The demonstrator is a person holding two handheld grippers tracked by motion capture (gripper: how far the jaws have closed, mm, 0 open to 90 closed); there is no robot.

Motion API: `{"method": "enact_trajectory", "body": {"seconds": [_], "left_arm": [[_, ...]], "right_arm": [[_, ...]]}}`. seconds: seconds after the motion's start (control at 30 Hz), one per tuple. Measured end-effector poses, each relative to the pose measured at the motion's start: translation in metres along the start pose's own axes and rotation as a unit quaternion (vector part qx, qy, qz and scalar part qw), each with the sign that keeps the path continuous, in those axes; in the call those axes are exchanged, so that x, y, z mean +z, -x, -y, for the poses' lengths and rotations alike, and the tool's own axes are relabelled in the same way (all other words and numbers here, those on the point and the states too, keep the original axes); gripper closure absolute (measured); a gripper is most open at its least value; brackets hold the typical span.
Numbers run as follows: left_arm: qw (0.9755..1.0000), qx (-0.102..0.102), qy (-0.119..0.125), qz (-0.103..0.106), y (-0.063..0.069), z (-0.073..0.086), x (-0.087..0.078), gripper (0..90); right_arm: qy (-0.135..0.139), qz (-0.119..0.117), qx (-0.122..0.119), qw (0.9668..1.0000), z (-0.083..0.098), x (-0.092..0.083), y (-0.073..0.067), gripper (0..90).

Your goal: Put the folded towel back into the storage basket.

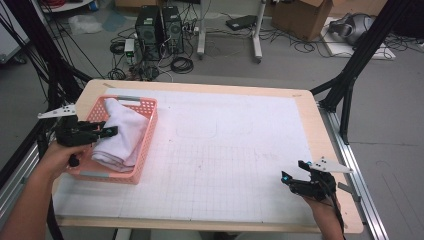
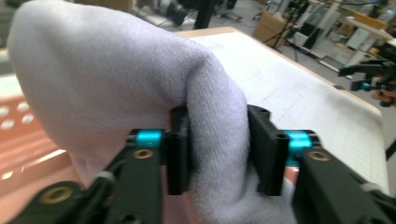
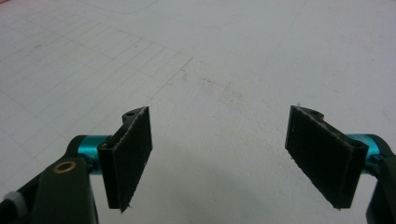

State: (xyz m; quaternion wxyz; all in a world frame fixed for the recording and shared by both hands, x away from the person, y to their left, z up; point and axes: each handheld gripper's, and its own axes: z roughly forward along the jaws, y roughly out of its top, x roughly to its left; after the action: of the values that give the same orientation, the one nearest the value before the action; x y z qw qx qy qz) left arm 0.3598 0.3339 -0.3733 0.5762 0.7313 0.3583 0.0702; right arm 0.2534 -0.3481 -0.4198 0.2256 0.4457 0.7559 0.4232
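Where it slumps in pink basket (image 1: 145,145), white towel (image 1: 120,132) folded, plush.

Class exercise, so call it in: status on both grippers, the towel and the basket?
Left gripper around white towel, which lies in pink basket. Right gripper open, empty, over table. Nothing in the way.

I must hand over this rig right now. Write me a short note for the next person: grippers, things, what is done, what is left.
Left gripper: jaws part open, white towel between them and touching both pads; whether they still press it I cannot tell.
Right gripper: jaws open, nothing between them, over the bare white mat near the table's right front.
Things: the towel lies bunched in the pink basket at the table's left side.
Done: towel is in the basket.
Left: probably let go fully and draw the left gripper back out of the basket.
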Motion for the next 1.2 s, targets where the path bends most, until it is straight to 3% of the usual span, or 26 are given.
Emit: {"method": "enact_trajectory", "body": {"seconds": [0.03,0.07,0.1,0.13,0.2,0.33,0.43,0.5,0.63,0.77,0.83,0.9,1.03,1.1,1.17,1.2], "left_arm": [[0.9999,-0.009,-0.004,-0.008,-0.001,0.0,0.001,54.4],[0.9997,-0.016,-0.009,-0.016,-0.002,0.0,0.001,46.7],[0.9994,-0.025,-0.013,-0.022,-0.003,0.0,0.0,46.7],[0.9989,-0.032,-0.016,-0.031,-0.003,0.0,0.0,40.0],[0.9976,-0.046,-0.015,-0.05,-0.005,-0.001,-0.003,37.6],[0.9947,-0.055,0.013,-0.086,-0.008,-0.003,-0.015,35.6],[0.9895,-0.055,0.045,-0.125,-0.008,-0.008,-0.026,35.6],[0.9871,-0.051,0.053,-0.142,-0.006,-0.01,-0.03,36.0],[0.986,-0.042,0.01,-0.161,0.0,-0.008,-0.024,38.3],[0.9764,-0.051,-0.061,-0.201,-0.001,-0.001,-0.007,39.3],[0.9683,-0.057,-0.102,-0.22,-0.002,0.004,0.005,38.8],[0.9581,-0.082,-0.131,-0.241,-0.004,0.005,0.015,38.2],[0.9412,-0.068,-0.188,-0.272,-0.005,0.009,0.037,37.5],[0.9367,-0.066,-0.207,-0.274,-0.006,0.012,0.046,37.2],[0.9369,-0.068,-0.203,-0.277,-0.006,0.013,0.051,36.8],[0.9388,-0.072,-0.197,-0.273,-0.006,0.014,0.054,36.8]], "right_arm": [[0.0,0.0,0.0,1.0,0.0,0.0,0.0,21.9],[0.0,0.0,0.001,1.0,0.0,0.0,0.0,21.9],[0.0,0.0,0.001,1.0,0.0,0.0,0.0,21.9],[0.0,-0.001,0.002,1.0,0.0,0.0,0.0,22.0],[-0.001,-0.002,-0.001,1.0,0.0,0.0,0.0,22.0],[-0.002,-0.002,-0.001,1.0,0.0,0.001,-0.001,22.0],[-0.002,-0.002,-0.001,1.0,0.0,0.001,-0.001,22.0],[-0.002,-0.002,-0.001,1.0,0.0,0.0,-0.001,22.0],[-0.001,-0.002,-0.002,1.0,-0.001,0.001,-0.001,22.0],[-0.002,-0.004,-0.003,1.0,-0.001,0.001,-0.002,22.0],[-0.003,-0.004,-0.003,1.0,-0.001,0.001,-0.003,22.0],[-0.001,-0.003,-0.002,1.0,-0.001,0.001,-0.002,22.0],[-0.001,-0.004,-0.002,1.0,-0.001,0.0,-0.001,22.0],[-0.002,-0.004,-0.002,1.0,-0.001,0.001,-0.001,22.0],[-0.002,-0.005,-0.003,1.0,-0.001,0.001,-0.001,22.0],[-0.003,-0.005,-0.003,1.0,-0.001,0.001,-0.002,22.0]]}}
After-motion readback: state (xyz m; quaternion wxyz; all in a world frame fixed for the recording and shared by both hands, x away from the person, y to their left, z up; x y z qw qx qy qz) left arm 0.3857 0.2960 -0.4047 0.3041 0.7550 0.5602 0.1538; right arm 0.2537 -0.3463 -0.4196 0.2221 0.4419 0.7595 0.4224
